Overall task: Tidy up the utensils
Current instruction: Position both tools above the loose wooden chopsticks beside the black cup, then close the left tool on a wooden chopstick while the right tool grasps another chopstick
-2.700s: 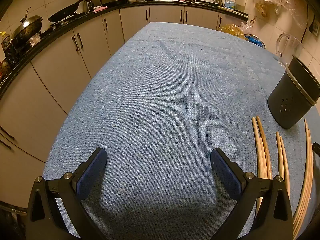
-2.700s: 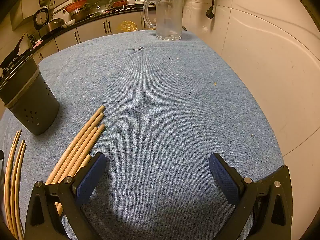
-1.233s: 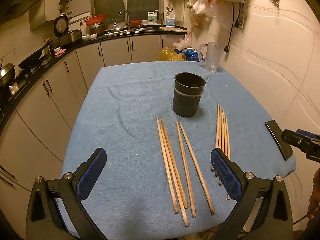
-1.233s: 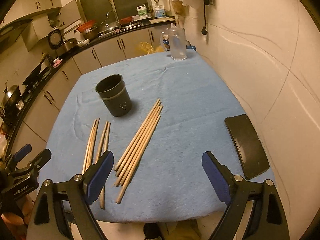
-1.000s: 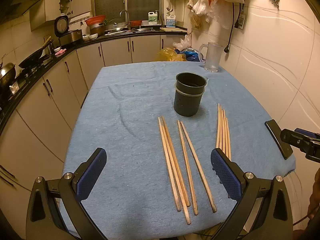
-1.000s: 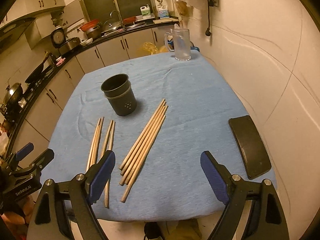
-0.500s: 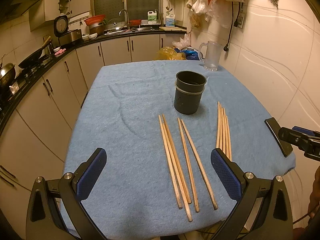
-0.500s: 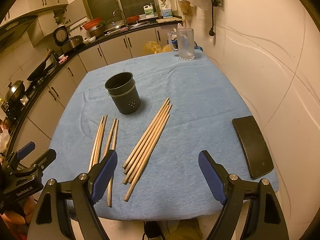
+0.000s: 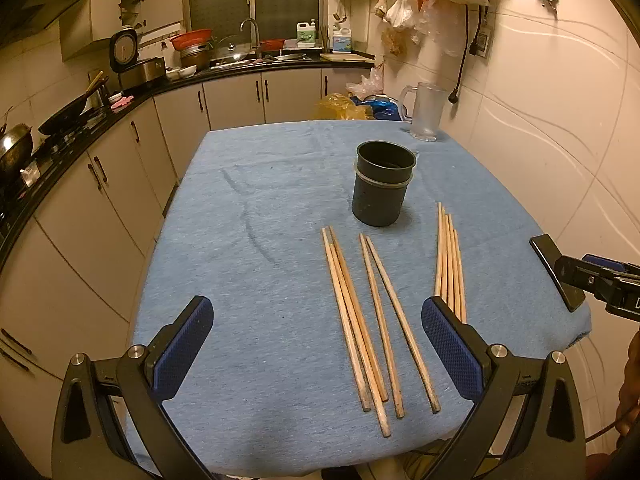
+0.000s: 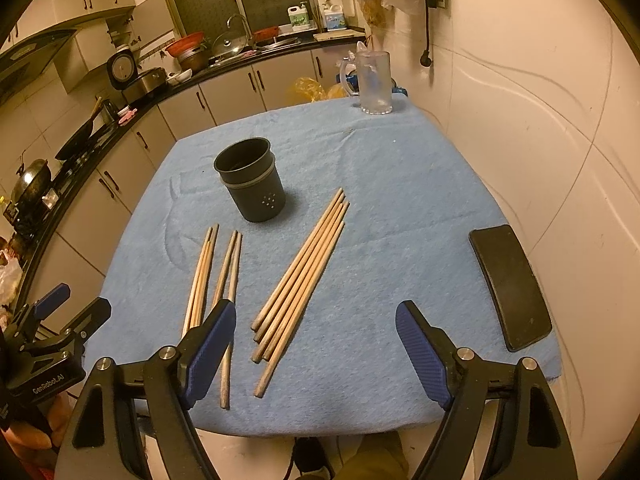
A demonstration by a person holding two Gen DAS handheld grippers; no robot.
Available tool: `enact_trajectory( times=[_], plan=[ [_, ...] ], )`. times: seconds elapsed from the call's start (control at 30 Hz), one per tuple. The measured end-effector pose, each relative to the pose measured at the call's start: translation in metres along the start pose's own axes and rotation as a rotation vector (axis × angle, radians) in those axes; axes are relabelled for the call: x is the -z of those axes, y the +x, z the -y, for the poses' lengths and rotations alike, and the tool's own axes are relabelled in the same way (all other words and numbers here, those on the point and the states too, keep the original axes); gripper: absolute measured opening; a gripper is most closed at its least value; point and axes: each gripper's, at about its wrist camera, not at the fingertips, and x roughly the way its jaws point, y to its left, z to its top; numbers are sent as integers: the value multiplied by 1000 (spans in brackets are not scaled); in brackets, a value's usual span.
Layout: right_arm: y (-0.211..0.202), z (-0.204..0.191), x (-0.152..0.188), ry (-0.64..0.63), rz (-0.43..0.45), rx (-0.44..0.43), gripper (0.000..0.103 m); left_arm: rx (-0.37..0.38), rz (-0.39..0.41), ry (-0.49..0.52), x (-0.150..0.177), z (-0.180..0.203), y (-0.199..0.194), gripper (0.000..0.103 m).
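Both grippers (image 9: 316,344) (image 10: 314,350) wide, empty, above chopsticks (image 9: 360,320) loose on cloth (image 9: 260,240) before upright holder (image 9: 382,184).

One legible marking was found: "GenRobot.AI", printed in white on the black body of the left gripper (image 10: 64,316), seen at the lower left of the right wrist view. On the right gripper (image 9: 560,264), in the left wrist view, only a cut-off white letter showed at the frame edge. Labels on the counter bottles (image 9: 307,35) were too small to read.
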Motion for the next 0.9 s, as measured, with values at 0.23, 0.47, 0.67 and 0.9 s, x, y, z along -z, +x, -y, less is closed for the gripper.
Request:
enact_trajectory(
  times=[0.23,0.47,0.67,0.9],
  plan=[
    [1,-2,0,1,-6,0,86,1,-3,-2,0,-2,0,103],
    [6,-8,-6,-6,-18,3,86,9,-13,-16,-3,-10,2,103],
    [21,4,-16,21,-60,11,86,24,-90,-109,-5,-34,27,103],
    [64,37,-47,145,-174,-57,67,156,-270,-258,-14,-55,84,66]
  ],
)
